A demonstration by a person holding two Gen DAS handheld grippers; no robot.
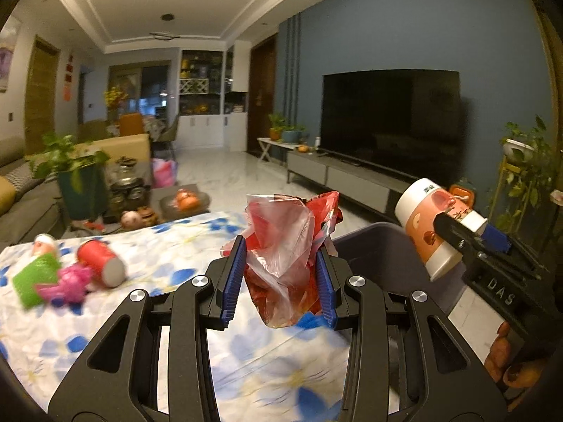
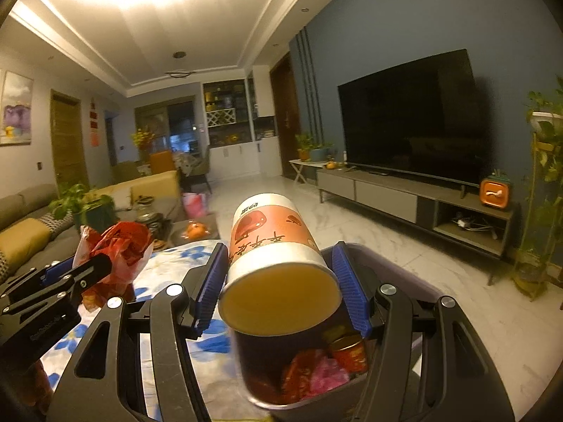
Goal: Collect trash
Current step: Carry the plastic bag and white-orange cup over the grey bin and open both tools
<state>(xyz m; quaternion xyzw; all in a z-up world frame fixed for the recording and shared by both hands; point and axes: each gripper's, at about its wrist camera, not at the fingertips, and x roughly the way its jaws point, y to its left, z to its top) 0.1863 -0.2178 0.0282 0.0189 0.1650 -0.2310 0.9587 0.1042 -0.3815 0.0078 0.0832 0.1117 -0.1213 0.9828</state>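
My left gripper (image 1: 279,277) is shut on a crumpled red and clear plastic bag (image 1: 285,246), held above the flowered tablecloth (image 1: 176,334) beside the grey trash bin (image 1: 380,256). My right gripper (image 2: 281,281) is shut on an orange and white paper cup (image 2: 278,263), held on its side over the bin (image 2: 397,267). The bin holds a red can (image 2: 350,353) and red and pink wrappers (image 2: 313,372). On the table's left lie a red cup (image 1: 102,262), a pink toy (image 1: 68,283) and a green packet (image 1: 35,279). The right gripper with its cup (image 1: 432,225) shows in the left wrist view, and the left gripper's bag (image 2: 119,249) in the right wrist view.
A low coffee table (image 1: 176,207) with jars, an orange item and a potted plant (image 1: 77,176) stands beyond the table. A sofa (image 1: 28,204) is at the left. A TV (image 1: 390,119) on a low cabinet lines the right wall, with plants (image 1: 524,176) at the far right.
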